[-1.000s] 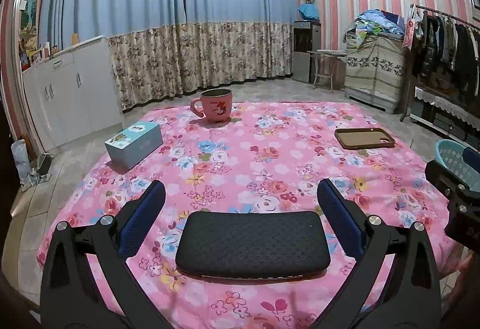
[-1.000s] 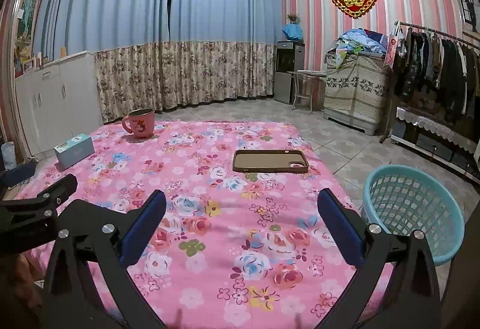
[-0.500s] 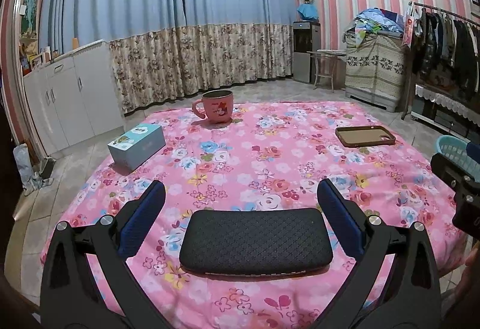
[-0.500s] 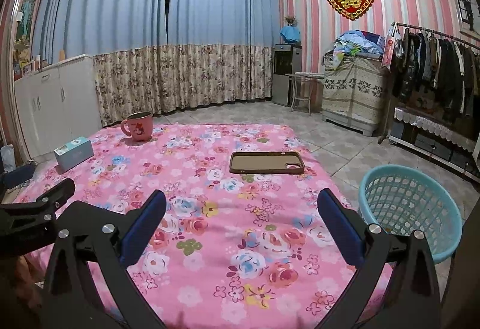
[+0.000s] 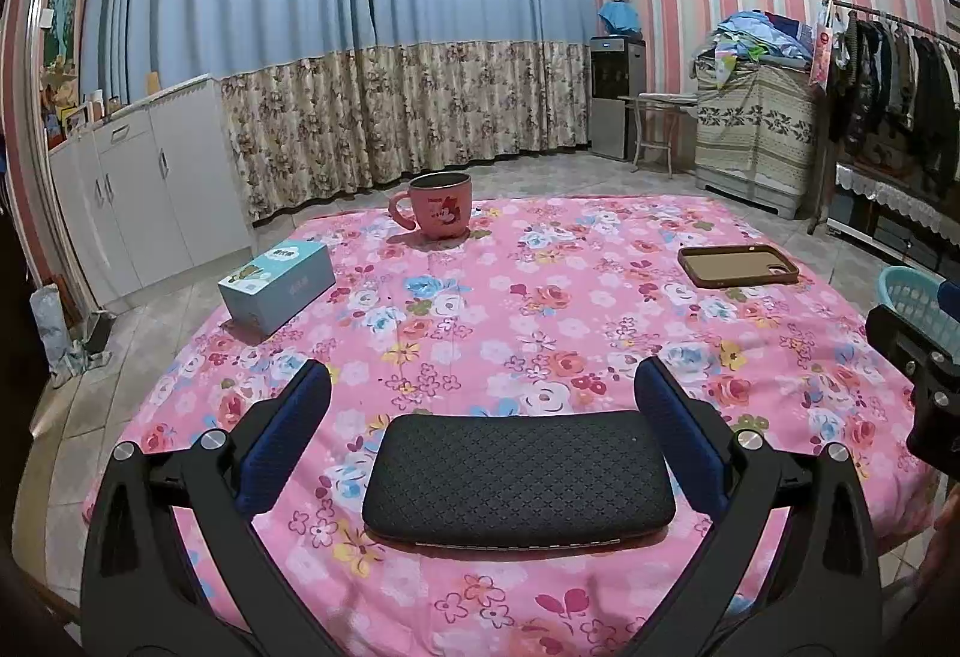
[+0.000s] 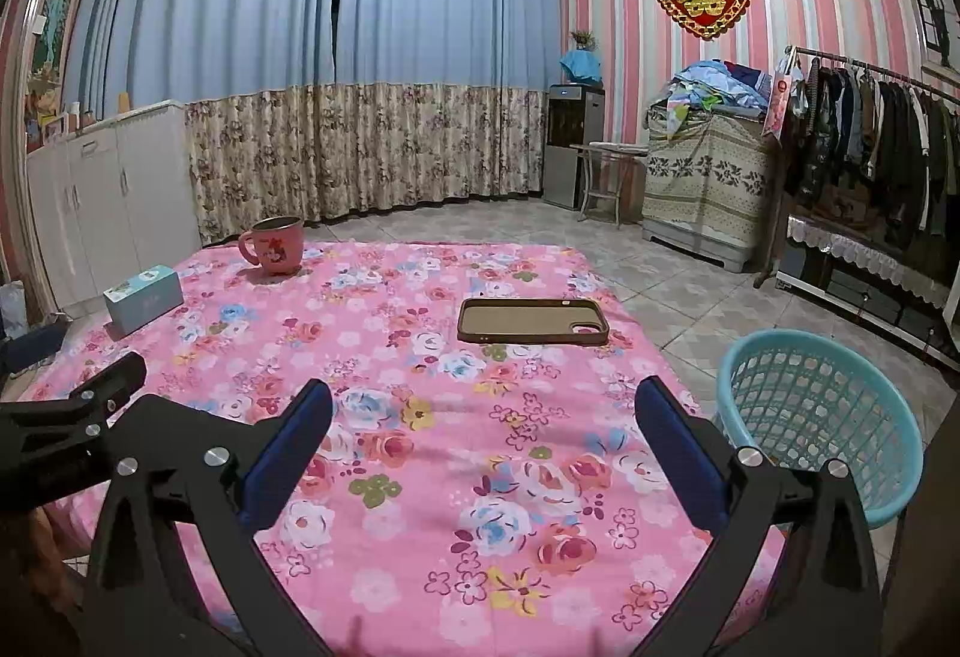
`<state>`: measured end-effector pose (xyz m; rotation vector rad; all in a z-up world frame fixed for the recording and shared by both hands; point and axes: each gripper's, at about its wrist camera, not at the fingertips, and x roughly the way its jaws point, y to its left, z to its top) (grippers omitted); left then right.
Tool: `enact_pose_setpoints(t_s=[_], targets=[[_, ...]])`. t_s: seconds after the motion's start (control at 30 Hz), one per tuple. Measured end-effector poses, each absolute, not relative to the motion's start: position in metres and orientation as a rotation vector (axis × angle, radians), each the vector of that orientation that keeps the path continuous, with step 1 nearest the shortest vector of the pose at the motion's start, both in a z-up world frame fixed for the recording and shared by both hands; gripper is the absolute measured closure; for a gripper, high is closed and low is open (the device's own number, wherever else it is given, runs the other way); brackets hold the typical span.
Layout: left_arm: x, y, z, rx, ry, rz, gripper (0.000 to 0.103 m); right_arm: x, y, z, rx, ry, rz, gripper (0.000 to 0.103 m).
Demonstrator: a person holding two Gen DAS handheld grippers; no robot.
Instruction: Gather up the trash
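Left wrist: the left claw (image 5: 483,435) gapes around a black pad (image 5: 519,477). Right claw (image 6: 483,435), also apart, holds nothing; basket (image 6: 819,423) to its right.

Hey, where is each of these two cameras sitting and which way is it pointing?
Left wrist: on the left gripper, facing across the floral table toward the curtains; open fingers flank a black case.
Right wrist: on the right gripper, same heading, farther right; open fingers, teal basket beside it.
Shared: pink mug, tissue box, phone case.
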<state>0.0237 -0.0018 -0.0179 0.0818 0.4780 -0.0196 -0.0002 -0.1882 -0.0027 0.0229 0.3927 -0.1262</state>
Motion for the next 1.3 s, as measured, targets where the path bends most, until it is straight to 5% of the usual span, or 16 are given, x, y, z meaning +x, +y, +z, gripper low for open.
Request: enact_pose_setpoints(t_s=[1.3], targets=[[0.0229,-0.0013,-0.0177,0.078,0.471,-0.004,0.005,-0.0039,-0.1923,-0.0051,0.008,0.385,-0.129,0.004]])
